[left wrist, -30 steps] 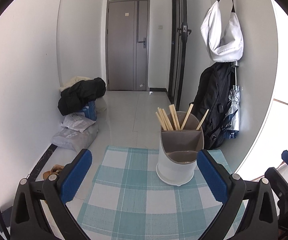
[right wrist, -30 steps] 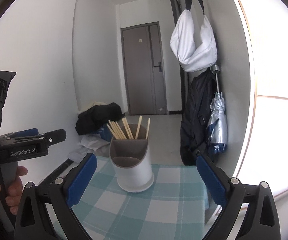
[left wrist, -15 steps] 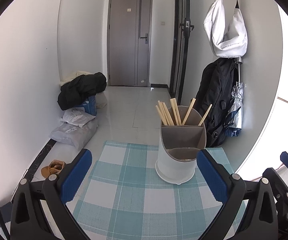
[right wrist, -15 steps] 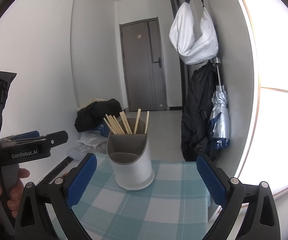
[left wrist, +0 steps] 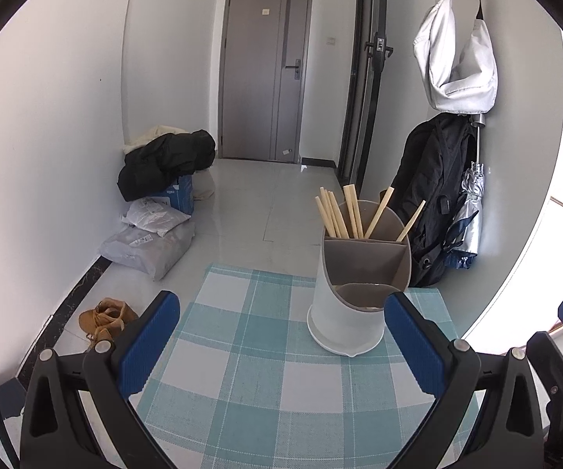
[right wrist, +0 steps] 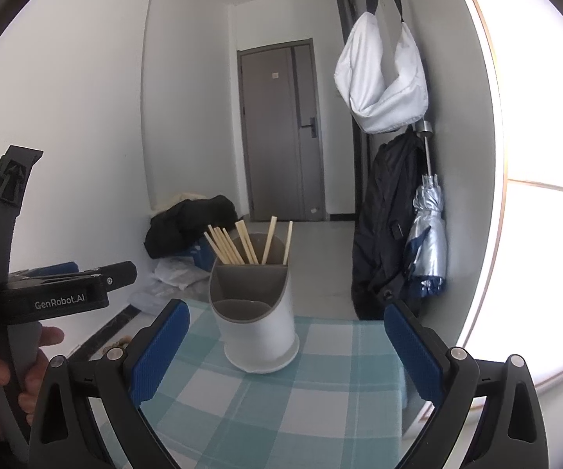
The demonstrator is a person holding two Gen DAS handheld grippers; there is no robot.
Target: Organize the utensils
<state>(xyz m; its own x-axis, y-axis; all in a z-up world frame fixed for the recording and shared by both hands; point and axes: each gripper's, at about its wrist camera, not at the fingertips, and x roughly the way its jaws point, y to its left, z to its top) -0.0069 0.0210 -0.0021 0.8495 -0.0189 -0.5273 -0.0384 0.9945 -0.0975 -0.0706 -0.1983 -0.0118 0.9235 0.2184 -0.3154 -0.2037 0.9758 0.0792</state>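
A white utensil holder (left wrist: 350,308) (right wrist: 258,320) with a grey divided insert stands on a teal checked cloth (left wrist: 266,371) (right wrist: 301,394). Several wooden chopsticks (left wrist: 344,213) (right wrist: 242,244) stick up from its back compartment; the front compartments look empty. My left gripper (left wrist: 281,344) is open, held above the cloth just short of the holder, nothing between its blue pads. My right gripper (right wrist: 285,351) is open too, the holder in line between its fingers, a little beyond them. In the right wrist view a hand (right wrist: 15,363) grips the left gripper's handle at far left.
The cloth's far edge (left wrist: 258,271) drops off to a tiled hallway floor. Bags and a black coat (left wrist: 164,164) lie by the left wall, shoes (left wrist: 105,318) below. A black backpack (left wrist: 434,195), folded umbrella (right wrist: 428,238) and white bag (right wrist: 383,78) hang on the right wall.
Both cameras have tipped downward and edged slightly nearer the holder, showing more cloth. Both grippers stay open and empty.
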